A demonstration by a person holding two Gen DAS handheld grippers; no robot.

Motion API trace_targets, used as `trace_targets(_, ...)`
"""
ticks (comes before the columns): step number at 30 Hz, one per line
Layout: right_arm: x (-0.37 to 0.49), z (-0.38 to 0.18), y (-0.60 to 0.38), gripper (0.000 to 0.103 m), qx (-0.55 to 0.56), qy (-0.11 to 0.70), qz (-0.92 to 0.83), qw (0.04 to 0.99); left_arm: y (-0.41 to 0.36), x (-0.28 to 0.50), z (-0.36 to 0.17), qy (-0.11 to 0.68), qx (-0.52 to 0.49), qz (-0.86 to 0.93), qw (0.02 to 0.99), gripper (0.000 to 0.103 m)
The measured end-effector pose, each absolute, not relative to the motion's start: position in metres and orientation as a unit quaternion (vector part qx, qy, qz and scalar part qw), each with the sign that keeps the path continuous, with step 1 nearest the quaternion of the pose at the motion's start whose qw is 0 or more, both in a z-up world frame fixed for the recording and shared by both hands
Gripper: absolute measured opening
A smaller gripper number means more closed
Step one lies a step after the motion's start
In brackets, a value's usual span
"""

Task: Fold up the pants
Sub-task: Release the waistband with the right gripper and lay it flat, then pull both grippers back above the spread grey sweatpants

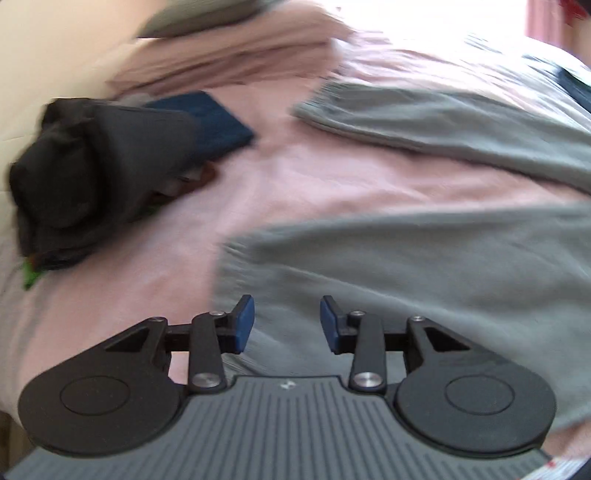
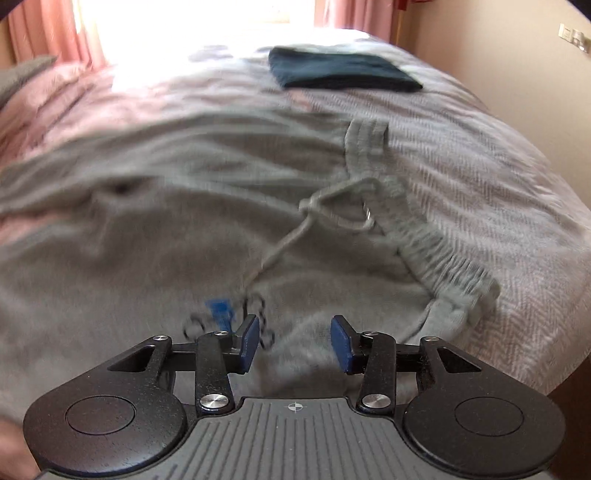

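Note:
Grey sweatpants (image 1: pixel 424 266) lie spread on the bed, both legs running toward the left in the left wrist view. My left gripper (image 1: pixel 287 323) hangs open just above the near leg's cuff end, nothing between its blue pads. In the right wrist view the pants' waist (image 2: pixel 436 236) with its elastic band lies to the right, and the drawstring (image 2: pixel 295 229) trails across the cloth. My right gripper (image 2: pixel 294 343) is open over the seat of the pants (image 2: pixel 147 258), holding nothing. Both views are blurred by motion.
A pink sheet (image 1: pixel 277 173) covers the bed. A heap of dark clothes (image 1: pixel 92 173) and a folded blue garment (image 1: pixel 218 122) sit at the left. A folded dark garment (image 2: pixel 340 70) lies at the far end on a grey blanket (image 2: pixel 498 184). Pink curtains (image 2: pixel 48 33) hang behind.

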State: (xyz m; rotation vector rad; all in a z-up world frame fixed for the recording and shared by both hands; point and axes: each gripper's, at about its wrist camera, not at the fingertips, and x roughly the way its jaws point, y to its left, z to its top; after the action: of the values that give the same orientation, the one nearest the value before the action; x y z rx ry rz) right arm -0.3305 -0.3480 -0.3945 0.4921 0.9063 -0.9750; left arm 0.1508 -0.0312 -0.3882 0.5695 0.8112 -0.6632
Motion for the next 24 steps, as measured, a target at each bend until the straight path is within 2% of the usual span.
trace_targets(2,-0.331,-0.408,-0.336,0.043,0.195,0.443,-0.441,0.756,-0.030,0.133,-0.414,0.429,0.285,-0.296,0.804,0.041)
trace_targets(4,-0.337,-0.412,-0.324,0.046,0.172,0.464,-0.430,0.755,-0.011,0.117,-0.420,0.437,0.258,-0.265,0.820,0.041)
trace_targets(9,-0.361,-0.397,-0.320,0.048,0.233,0.502,-0.397,0.733,0.014,0.077,-0.381,0.479,0.218,-0.217,0.822,0.041)
trace_targets(12,-0.383,-0.364,-0.306,0.048,0.275,0.480,-0.381,0.741,0.024,0.034,-0.342,0.484,0.207,-0.226,0.819,0.043)
trace_targets(14,-0.397,-0.336,-0.294,0.048,0.299,0.455,-0.360,0.758,0.027,-0.003,-0.312,0.479,0.197,-0.240,0.821,0.056)
trace_targets(16,-0.408,-0.306,-0.281,0.049,0.312,0.437,-0.340,0.773,0.026,-0.044,-0.282,0.475,0.190,-0.260,0.819,0.061)
trace_targets(19,-0.418,-0.260,-0.264,0.049,0.315,0.422,-0.312,0.791,0.022,-0.099,-0.242,0.467,0.186,-0.295,0.813,0.063)
trace_targets(22,-0.427,-0.217,-0.246,0.050,0.300,0.417,-0.292,0.807,0.017,-0.147,-0.202,0.447,0.184,-0.332,0.810,0.072)
trace_targets(24,-0.436,-0.193,-0.235,0.050,0.278,0.409,-0.290,0.819,0.017,-0.173,-0.179,0.434,0.177,-0.351,0.810,0.074)
